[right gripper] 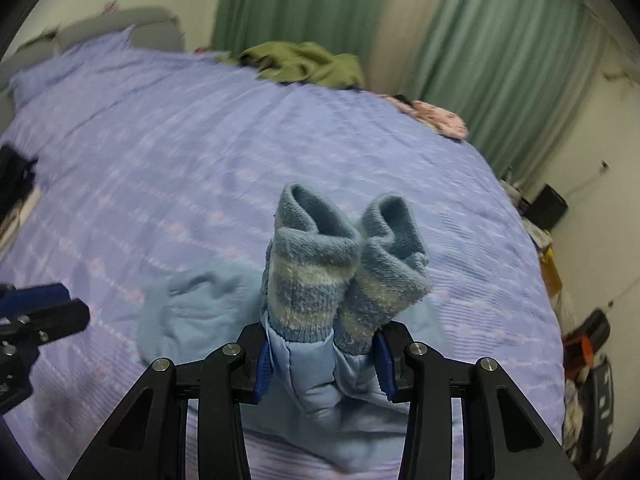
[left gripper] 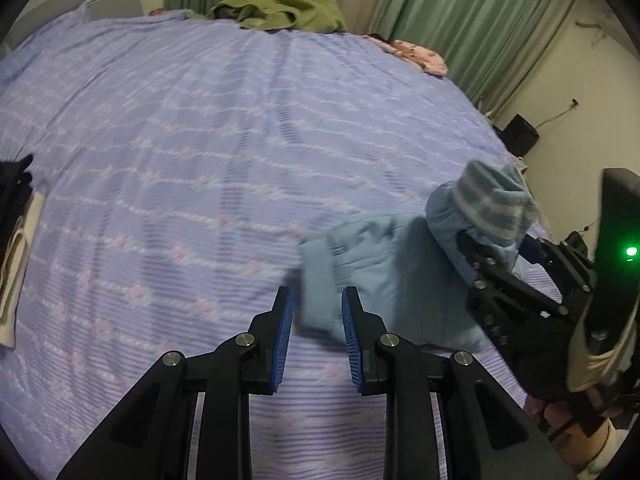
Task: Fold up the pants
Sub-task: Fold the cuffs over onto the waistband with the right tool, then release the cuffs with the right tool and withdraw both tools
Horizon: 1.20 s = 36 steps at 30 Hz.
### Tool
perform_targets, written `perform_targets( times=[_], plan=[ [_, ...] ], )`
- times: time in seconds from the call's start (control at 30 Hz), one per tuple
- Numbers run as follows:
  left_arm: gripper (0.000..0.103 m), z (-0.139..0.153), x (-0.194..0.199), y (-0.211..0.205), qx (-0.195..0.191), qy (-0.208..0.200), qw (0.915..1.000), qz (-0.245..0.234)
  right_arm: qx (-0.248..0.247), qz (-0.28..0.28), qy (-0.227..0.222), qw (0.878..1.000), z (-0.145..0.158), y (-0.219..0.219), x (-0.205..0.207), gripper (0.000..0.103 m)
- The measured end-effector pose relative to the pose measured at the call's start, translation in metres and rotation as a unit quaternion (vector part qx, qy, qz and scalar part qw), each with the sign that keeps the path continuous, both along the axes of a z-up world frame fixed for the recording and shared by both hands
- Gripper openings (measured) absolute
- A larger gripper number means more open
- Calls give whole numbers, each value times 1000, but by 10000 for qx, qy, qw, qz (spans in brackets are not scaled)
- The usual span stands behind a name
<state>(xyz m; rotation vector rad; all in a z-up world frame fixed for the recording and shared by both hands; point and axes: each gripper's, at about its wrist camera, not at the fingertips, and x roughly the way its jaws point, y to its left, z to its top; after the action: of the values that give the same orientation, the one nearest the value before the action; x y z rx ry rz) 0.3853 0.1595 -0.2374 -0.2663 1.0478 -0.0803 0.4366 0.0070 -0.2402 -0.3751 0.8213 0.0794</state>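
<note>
Small light-blue padded pants (left gripper: 384, 268) with striped knit ankle cuffs (right gripper: 320, 276) lie on the lilac bedspread (left gripper: 180, 140). My right gripper (right gripper: 324, 364) is shut on the two leg ends just below the cuffs and holds them raised above the rest of the pants (right gripper: 192, 312). It also shows in the left wrist view (left gripper: 492, 264) at the right. My left gripper (left gripper: 318, 316) is open and empty, its blue pads on either side of the pants' near-left edge, just above the bed. It shows at the left edge of the right wrist view (right gripper: 44, 304).
A green garment (left gripper: 280, 10) and a pink patterned cloth (left gripper: 420, 54) lie at the bed's far edge. Dark and cream folded clothes (left gripper: 16, 240) lie at the left edge. Green curtains (right gripper: 500, 60) hang behind. A black box (left gripper: 520, 134) and clutter stand on the right.
</note>
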Motion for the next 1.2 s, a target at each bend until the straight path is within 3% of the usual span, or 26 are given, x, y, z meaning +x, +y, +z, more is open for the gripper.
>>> perform_targets(
  times=[0.17, 0.4, 0.5, 0.7, 0.83, 0.93, 1.07, 1.2],
  plan=[
    [25, -16, -13, 31, 7, 177, 9996, 234, -162, 263, 91, 9995, -27, 35, -4, 58],
    [31, -14, -24, 48, 75, 223, 9985, 486, 199, 634, 267, 9974, -32, 47, -16, 71],
    [33, -6, -28, 48, 111, 167, 9984, 524, 656, 911, 404, 9929, -28, 43, -18, 76],
    [39, 16, -29, 42, 112, 20, 9984, 560, 1562, 1043, 618, 9803, -4, 27, -19, 76],
    [43, 36, -30, 26, 255, -92, 9985, 474, 1684, 1019, 549, 9789, 17, 17, -29, 76],
    [48, 51, -30, 9, 281, -203, 9987, 374, 1796, 908, 293, 9791, 41, -3, -43, 76],
    [56, 65, -27, -21, 312, -347, 9987, 194, 1864, 344, -105, 9818, 65, -58, -55, 79],
    [63, 64, -10, -61, 332, -389, 9987, -86, 1853, -439, -243, 9814, 61, -123, -46, 81]
  ],
)
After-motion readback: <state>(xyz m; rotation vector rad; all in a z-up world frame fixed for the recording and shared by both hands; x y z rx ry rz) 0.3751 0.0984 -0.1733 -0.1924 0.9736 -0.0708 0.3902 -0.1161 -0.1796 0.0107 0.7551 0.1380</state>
